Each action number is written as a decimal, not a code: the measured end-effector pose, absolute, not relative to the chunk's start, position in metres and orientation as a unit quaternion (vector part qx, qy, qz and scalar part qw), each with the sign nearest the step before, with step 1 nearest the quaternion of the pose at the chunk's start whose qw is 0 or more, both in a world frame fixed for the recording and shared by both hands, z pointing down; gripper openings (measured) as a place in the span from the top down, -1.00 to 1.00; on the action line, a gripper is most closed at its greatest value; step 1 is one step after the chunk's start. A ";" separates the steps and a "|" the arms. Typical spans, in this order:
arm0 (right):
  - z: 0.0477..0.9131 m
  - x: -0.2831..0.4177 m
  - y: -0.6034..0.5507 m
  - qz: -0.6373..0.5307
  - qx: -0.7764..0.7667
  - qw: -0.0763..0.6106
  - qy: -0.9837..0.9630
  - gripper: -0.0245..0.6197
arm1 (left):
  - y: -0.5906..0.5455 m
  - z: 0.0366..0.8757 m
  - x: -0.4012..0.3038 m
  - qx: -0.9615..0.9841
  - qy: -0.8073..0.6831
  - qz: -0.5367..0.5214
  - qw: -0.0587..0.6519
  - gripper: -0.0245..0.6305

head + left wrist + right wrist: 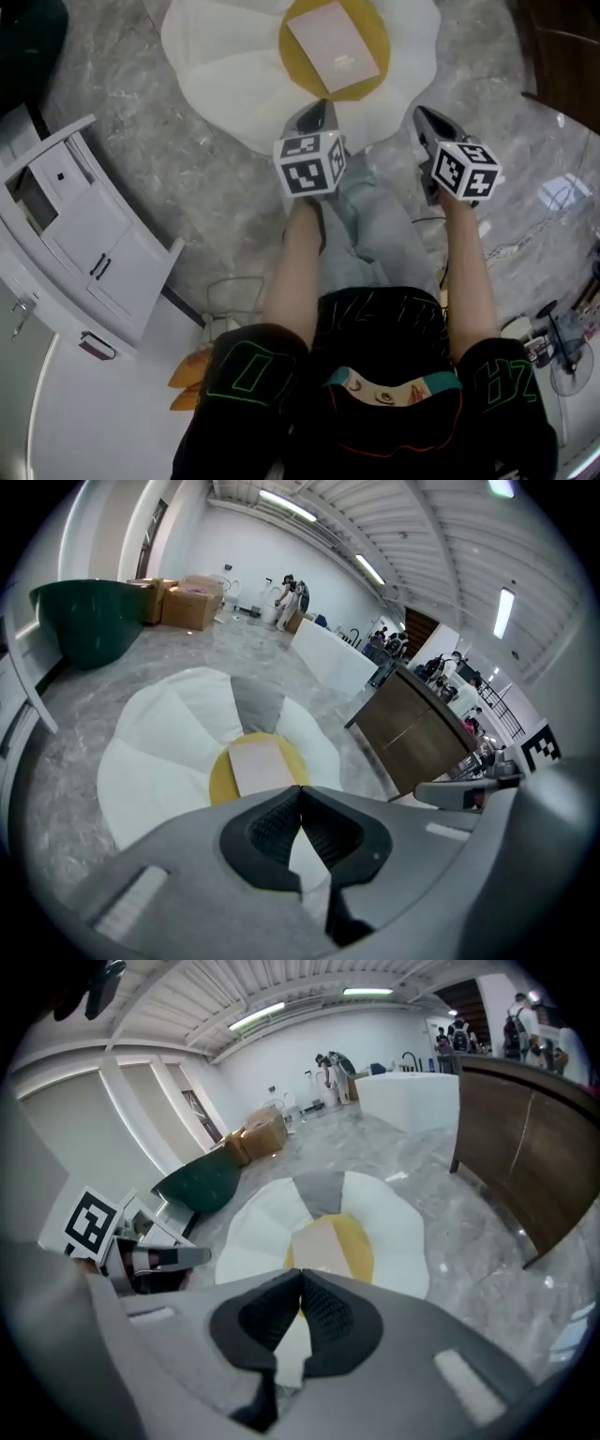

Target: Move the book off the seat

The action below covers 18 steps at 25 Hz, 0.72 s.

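A pale pink book (332,41) lies flat on the yellow centre of a white flower-shaped seat cushion (216,56) on the floor. It also shows as the book (259,764) in the left gripper view and the book (317,1244) in the right gripper view. My left gripper (317,114) hovers just short of the cushion's near edge, jaws shut and empty. To its right, my right gripper (427,120) hangs over the cushion's near right edge, also shut with nothing held. Both point toward the book from a distance.
A white cabinet unit (84,234) stands at the left. Cables and a small fan (562,352) lie at the right. A dark green tub (89,616) sits beyond the cushion, a brown counter (422,728) to its right. The floor is grey marble.
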State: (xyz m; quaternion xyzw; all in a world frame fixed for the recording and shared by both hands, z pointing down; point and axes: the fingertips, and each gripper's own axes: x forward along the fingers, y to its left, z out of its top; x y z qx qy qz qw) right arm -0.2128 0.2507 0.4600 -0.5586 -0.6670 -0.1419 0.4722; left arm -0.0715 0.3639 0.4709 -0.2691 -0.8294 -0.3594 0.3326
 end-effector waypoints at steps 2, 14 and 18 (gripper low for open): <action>0.496 -0.213 0.261 -0.149 -0.564 0.477 -0.658 0.91 | 0.366 0.512 -0.080 -0.267 -0.823 -0.365 0.343 0.89; 0.638 -0.190 0.298 -0.208 -0.612 0.467 -0.604 0.91 | 0.352 0.642 -0.090 -0.237 -0.807 -0.362 0.401 0.89; 0.659 -0.201 0.307 -0.241 -0.616 0.450 -0.599 0.91 | 0.356 0.664 -0.088 -0.248 -0.796 -0.381 0.400 0.89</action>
